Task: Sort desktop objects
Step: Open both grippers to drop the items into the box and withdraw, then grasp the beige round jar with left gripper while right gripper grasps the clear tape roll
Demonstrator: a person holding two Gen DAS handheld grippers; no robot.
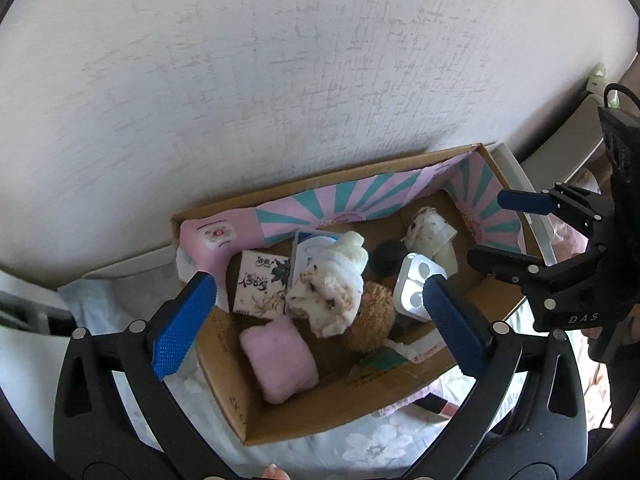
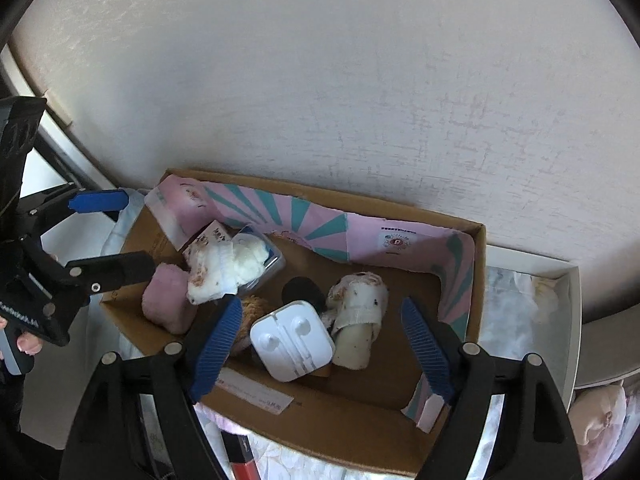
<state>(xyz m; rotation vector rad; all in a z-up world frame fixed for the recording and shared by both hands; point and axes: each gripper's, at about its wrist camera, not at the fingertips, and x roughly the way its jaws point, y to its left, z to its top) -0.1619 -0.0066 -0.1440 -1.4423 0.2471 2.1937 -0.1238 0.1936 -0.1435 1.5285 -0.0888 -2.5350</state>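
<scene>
A cardboard box (image 1: 224, 364) (image 2: 344, 420) lined with pink and teal paper stands against the wall. In it lie a pink cloth roll (image 1: 278, 358) (image 2: 166, 300), a white spotted cloth roll (image 1: 328, 292) (image 2: 224, 264), a second spotted roll (image 1: 432, 236) (image 2: 358, 320), a white earphone case (image 1: 414, 284) (image 2: 292, 342), a brown fuzzy ball (image 1: 370, 320), a black round object (image 1: 388, 256) (image 2: 302, 290) and a printed card box (image 1: 260, 284). My left gripper (image 1: 316, 324) is open and empty above the box. My right gripper (image 2: 324, 344) is open and empty above the earphone case.
A white textured wall (image 1: 280, 80) rises right behind the box. The box stands on a floral cloth (image 1: 360, 448). A white tray (image 2: 560, 320) with pale items lies right of the box. A red and black object (image 2: 240, 456) lies by the box's near edge.
</scene>
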